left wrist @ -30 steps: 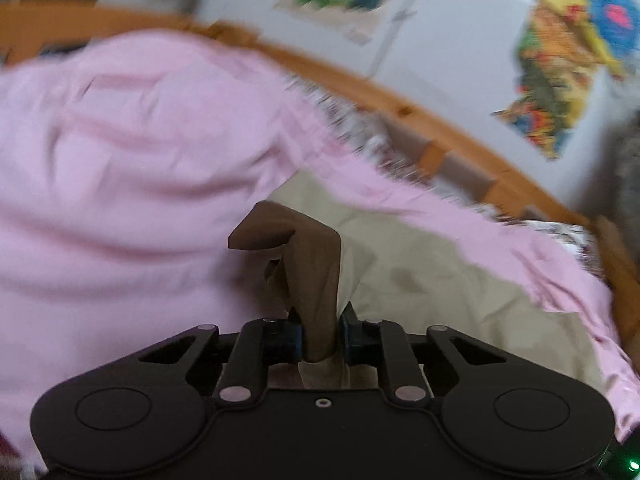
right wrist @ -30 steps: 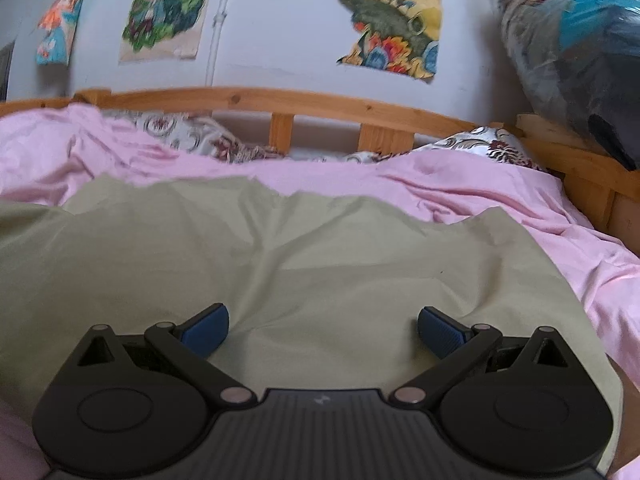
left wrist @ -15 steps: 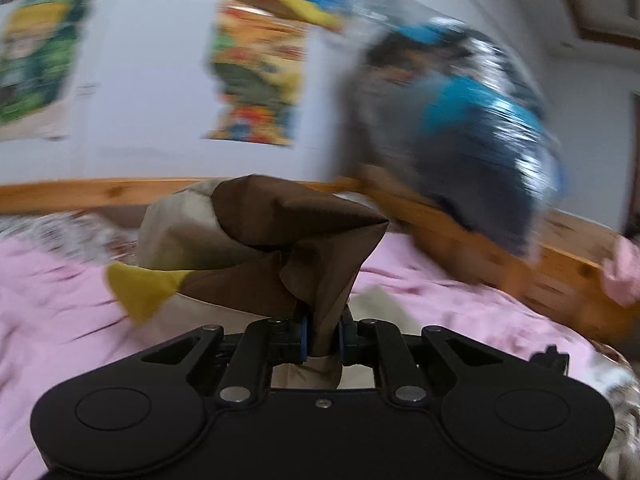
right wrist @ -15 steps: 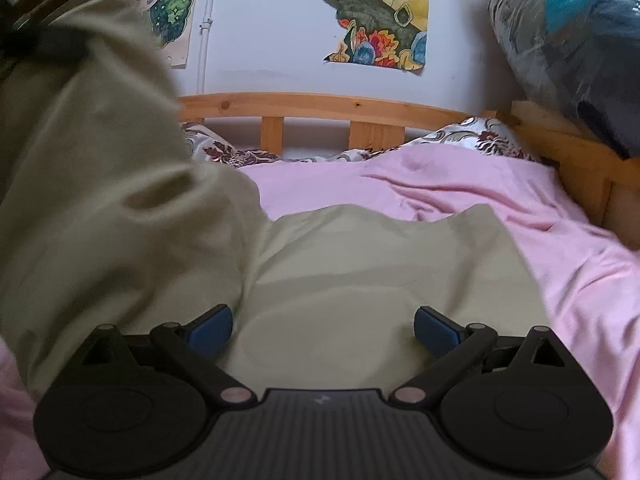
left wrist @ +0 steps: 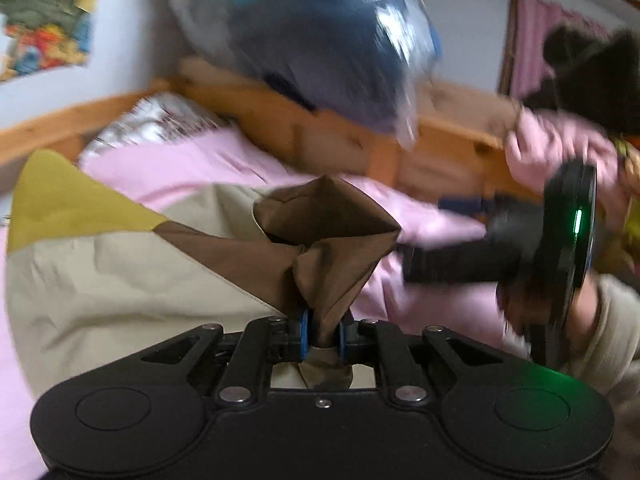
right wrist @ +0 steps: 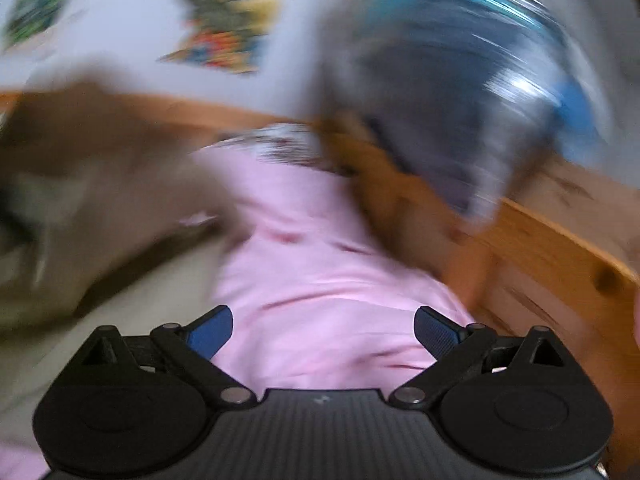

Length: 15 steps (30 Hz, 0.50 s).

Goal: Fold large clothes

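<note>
My left gripper [left wrist: 322, 338] is shut on a bunched brown corner of the large garment [left wrist: 120, 276], a beige cloth with brown and mustard-yellow panels. The cloth is folded over itself across the pink bedsheet [left wrist: 208, 168]. My right gripper [right wrist: 323, 330] is open and empty, hovering over the pink sheet [right wrist: 320, 280] just right of the garment's edge [right wrist: 80, 200]. The right gripper also shows side-on at the right of the left wrist view [left wrist: 452, 236]. Both views are blurred by motion.
A wooden bed frame [left wrist: 360, 140] runs behind and along the right side [right wrist: 540, 248]. A big plastic-wrapped blue bundle [left wrist: 320, 40] sits on the frame corner. A floral pillow [left wrist: 160, 116] lies by the headboard. Posters hang on the wall [right wrist: 224, 12].
My left gripper has carried the brown corner up and across to the right, folding the garment over. My right gripper has swung right, off the beige cloth and over the pink sheet.
</note>
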{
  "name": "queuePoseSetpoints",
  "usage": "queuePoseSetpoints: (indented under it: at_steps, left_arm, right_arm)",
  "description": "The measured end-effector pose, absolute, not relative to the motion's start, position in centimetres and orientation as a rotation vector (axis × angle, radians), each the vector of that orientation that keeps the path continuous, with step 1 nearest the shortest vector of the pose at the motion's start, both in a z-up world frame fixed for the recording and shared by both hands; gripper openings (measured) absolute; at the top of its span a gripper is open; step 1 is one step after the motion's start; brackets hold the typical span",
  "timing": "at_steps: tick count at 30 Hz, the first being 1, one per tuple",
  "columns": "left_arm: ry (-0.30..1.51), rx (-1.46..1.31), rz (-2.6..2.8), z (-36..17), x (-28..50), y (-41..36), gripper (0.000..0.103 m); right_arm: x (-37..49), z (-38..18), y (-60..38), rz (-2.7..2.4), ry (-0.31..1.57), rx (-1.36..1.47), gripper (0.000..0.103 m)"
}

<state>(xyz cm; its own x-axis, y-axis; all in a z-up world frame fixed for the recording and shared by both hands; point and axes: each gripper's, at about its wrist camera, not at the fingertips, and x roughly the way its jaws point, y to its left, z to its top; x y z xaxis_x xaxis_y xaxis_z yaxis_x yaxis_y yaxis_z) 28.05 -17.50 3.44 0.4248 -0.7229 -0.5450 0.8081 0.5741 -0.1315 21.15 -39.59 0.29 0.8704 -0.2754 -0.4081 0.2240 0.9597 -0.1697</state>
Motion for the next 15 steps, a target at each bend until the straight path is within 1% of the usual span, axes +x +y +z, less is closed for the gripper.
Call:
queuePoseSetpoints:
  at_steps: [4, 11, 14, 15]
  left_arm:
    - [0.652, 0.166, -1.01, 0.9, 29.2, -19.8, 0.015]
    - [0.622, 0.203, -1.057, -2.4, 29.0, -21.3, 0.02]
    - [0.625, 0.194, -1.056, -2.1, 28.8, -21.4, 0.025]
    - [0.629, 0.174, -1.059, -1.8, 28.8, -21.1, 0.031]
  right_arm:
    - [21.0, 0.3, -42.4, -0.293, 0.437, 0.005, 0.1]
    - [20.7, -0.3, -43.9, -0.28, 0.428, 0.087, 0.1]
    - [21.1, -0.5, -44.6, -0.266, 0.419, 0.12, 0.1]
    - [21.1, -0.5, -44.7, -0.262, 0.419, 0.133, 0.1]
